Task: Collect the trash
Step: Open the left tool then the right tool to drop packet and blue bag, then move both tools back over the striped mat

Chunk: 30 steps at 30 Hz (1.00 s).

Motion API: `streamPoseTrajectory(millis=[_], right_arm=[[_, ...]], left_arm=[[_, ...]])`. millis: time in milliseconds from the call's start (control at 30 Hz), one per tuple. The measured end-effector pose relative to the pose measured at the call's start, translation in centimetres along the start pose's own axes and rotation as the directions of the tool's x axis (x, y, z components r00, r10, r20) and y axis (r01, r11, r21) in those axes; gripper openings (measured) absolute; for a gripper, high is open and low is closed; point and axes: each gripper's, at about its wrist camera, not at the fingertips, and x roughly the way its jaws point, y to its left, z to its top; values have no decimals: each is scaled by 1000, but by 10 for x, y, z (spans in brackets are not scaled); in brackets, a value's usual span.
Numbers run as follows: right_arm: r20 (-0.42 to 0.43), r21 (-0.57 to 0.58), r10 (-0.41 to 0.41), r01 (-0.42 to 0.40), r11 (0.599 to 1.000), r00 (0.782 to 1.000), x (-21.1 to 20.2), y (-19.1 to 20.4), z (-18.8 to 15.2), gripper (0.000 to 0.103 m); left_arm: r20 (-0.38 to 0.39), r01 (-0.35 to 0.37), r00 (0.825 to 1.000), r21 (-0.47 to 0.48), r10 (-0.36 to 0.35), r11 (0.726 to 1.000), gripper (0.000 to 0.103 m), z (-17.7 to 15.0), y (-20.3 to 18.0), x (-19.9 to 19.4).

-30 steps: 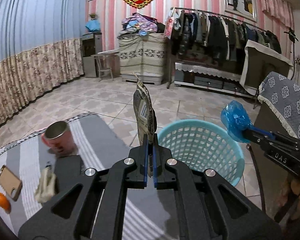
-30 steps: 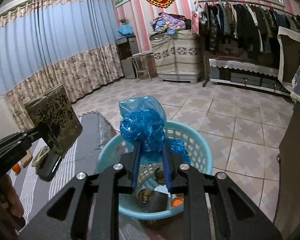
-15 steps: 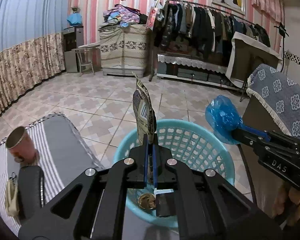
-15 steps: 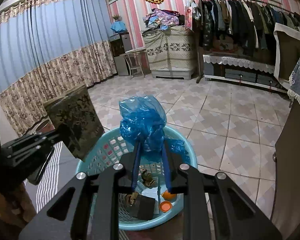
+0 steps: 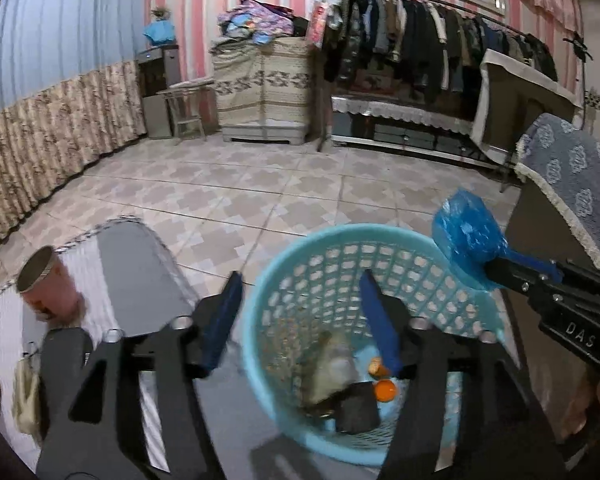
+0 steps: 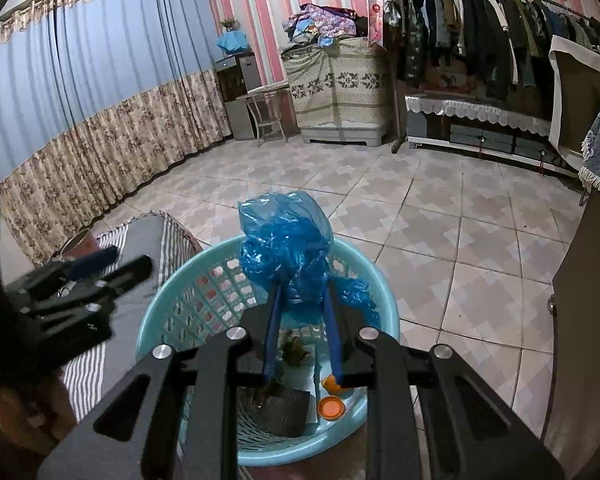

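Note:
A turquoise mesh basket [image 5: 340,236] stands on the tiled floor beside the table. My left gripper [image 5: 300,276] hovers over its left rim, jaws opening wide with nothing between them. The patterned snack packet [image 5: 332,364] shows as a blur inside the basket, above a dark wrapper [image 5: 356,408] and an orange cap [image 5: 385,391]. My right gripper [image 6: 302,288] is shut on a crumpled blue plastic bag [image 6: 288,248] above the basket [image 6: 172,284]. From the left wrist view the blue bag [image 5: 468,236] hangs over the basket's right rim. The left gripper [image 6: 120,262] appears blurred at the left.
A grey-and-white striped cloth [image 5: 140,264] covers the table to the left, with a pink metal-rimmed cup [image 5: 44,288], a dark flat object [image 5: 60,352] and a crumpled tissue [image 5: 26,396]. A cabinet under a blue patterned cloth [image 5: 572,184] stands close on the right. Tiled floor lies beyond.
My left gripper has opened and let go of the snack packet, which has dropped into the basket. Both grippers have come closer over the basket. The right one still grips the blue bag.

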Motion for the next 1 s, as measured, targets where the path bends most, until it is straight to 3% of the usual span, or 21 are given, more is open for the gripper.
streamPoseTrajectory(millis=[100,367,433,500,533,767,1000], right_arm=[[-13,-3,7,-8,1000,1000,6,5,-3,21],[-43,-21,21,-22,1000,999,27,24,-3,23],[-49,-30,20,-22,999,999,31,29,-2,34],[-42,-41,5,-7,999,999,34,35,-1,63],[-38,-47,1,-3,999,999,34,36,-1,67],[-4,-95,-46,46,994,999,18,51,-4,85],[26,-138,-7,11,990,1000,-9,78,-4,86]], left_arm=[[38,-64,997,-14,64,998,90,2,11,-14],[54,-137,988,-76,141,988,97,-9,41,-47],[54,-153,986,-91,158,984,97,-15,49,-56],[50,-174,983,-101,180,980,97,-23,59,-64],[47,-183,981,-104,189,978,97,-24,64,-67],[27,-240,968,-162,248,957,97,-42,106,-94],[23,-305,948,-211,316,929,97,-63,150,-130]])
